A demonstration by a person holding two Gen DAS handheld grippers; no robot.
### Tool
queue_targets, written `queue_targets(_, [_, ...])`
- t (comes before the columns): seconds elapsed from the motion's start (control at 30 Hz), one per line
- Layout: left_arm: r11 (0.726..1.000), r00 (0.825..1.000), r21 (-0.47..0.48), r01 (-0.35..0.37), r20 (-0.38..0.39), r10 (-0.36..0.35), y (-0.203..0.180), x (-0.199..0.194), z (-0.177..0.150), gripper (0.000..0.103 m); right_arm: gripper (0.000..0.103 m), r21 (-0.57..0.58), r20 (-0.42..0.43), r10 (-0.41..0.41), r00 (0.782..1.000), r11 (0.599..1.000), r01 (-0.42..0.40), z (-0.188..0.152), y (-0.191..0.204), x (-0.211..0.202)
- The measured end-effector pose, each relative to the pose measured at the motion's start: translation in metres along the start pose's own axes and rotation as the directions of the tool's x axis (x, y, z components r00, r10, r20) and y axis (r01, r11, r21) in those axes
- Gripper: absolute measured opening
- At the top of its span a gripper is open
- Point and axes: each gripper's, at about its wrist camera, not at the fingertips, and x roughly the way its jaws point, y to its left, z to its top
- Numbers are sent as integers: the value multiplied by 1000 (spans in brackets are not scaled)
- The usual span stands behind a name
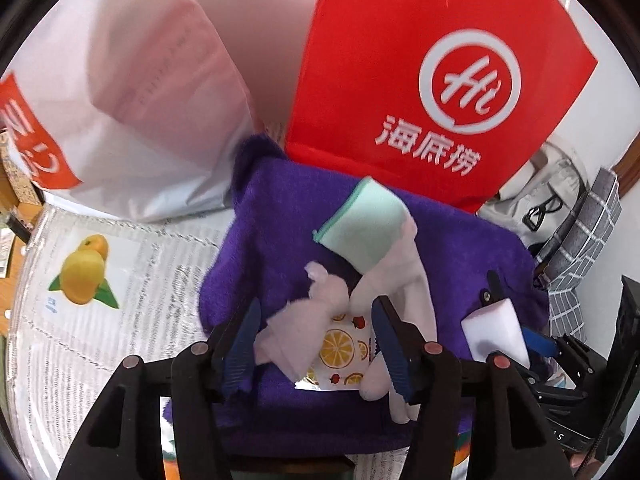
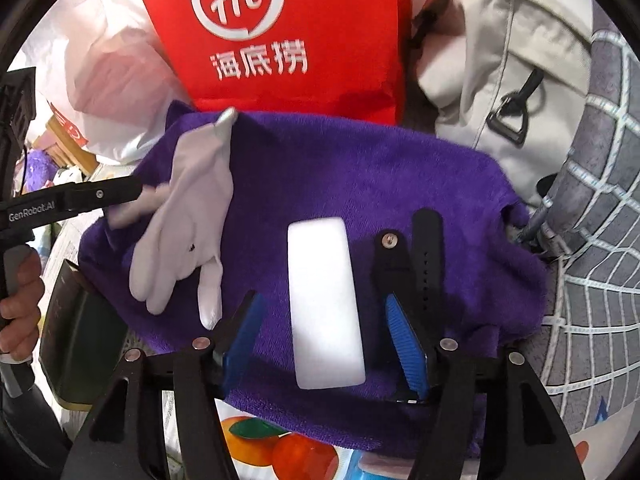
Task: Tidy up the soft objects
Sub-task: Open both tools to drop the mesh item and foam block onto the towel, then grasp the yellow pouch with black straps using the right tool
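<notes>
A purple towel [image 1: 280, 216] [image 2: 360, 168] lies spread on the table. On it lie white gloves [image 1: 396, 280] [image 2: 188, 208], a mint-edged cloth [image 1: 364, 224], a fruit-print packet [image 1: 340, 348] and a white sponge block [image 1: 494, 334] [image 2: 324, 304]. My left gripper [image 1: 316, 336] is open, its jaws on either side of a crumpled glove and the packet. My right gripper [image 2: 324, 320] is open, its jaws on either side of the sponge block. A black strap [image 2: 428, 256] lies to the right of the sponge.
A red bag [image 1: 420, 60] [image 2: 280, 32] stands behind the towel, a white plastic bag [image 1: 132, 100] at the left. A beige backpack [image 2: 492, 52] and a grey checked cloth [image 2: 592, 240] lie at the right. A fruit-print table cover [image 1: 88, 272] lies underneath.
</notes>
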Motion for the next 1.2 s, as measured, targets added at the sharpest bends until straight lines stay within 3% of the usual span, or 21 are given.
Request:
queue_targets(0.3, [999,995,-37,1,102,2,7,-43,4,58,63,25,94,37,995,999,-40,-15,9,-50])
queue_targets(0.47, [999,992,-9,31,123,-30,-3,-66,1,58,64,-59,95,118,988,992,-113,-62,39,-88])
queue_targets(0.53, [999,992,2,43,123,-43,-9,-75,-2,58,80,-111,121,156,980,984,-143,-85,50,-102])
queue_targets(0.6, [999,989,11,47,140,-49,-13,-90,-9,58,86,-159,125,141,982,980,-120,-102,62,-108])
queue_targets(0.77, [997,987,32,72,141,-75,-8,-117,-44,58,86,-267,99,125,987,959,-95,-148,92,-116])
queue_targets(1.0, [999,990,30,39,134,-43,20,-140,-108,58,87,-320,35,146,989,939,-127,-170,119,-94])
queue_targets(1.2, [999,991,-14,32,127,-30,53,-155,-159,58,87,-411,-23,8,1000,912,-16,-177,134,-54])
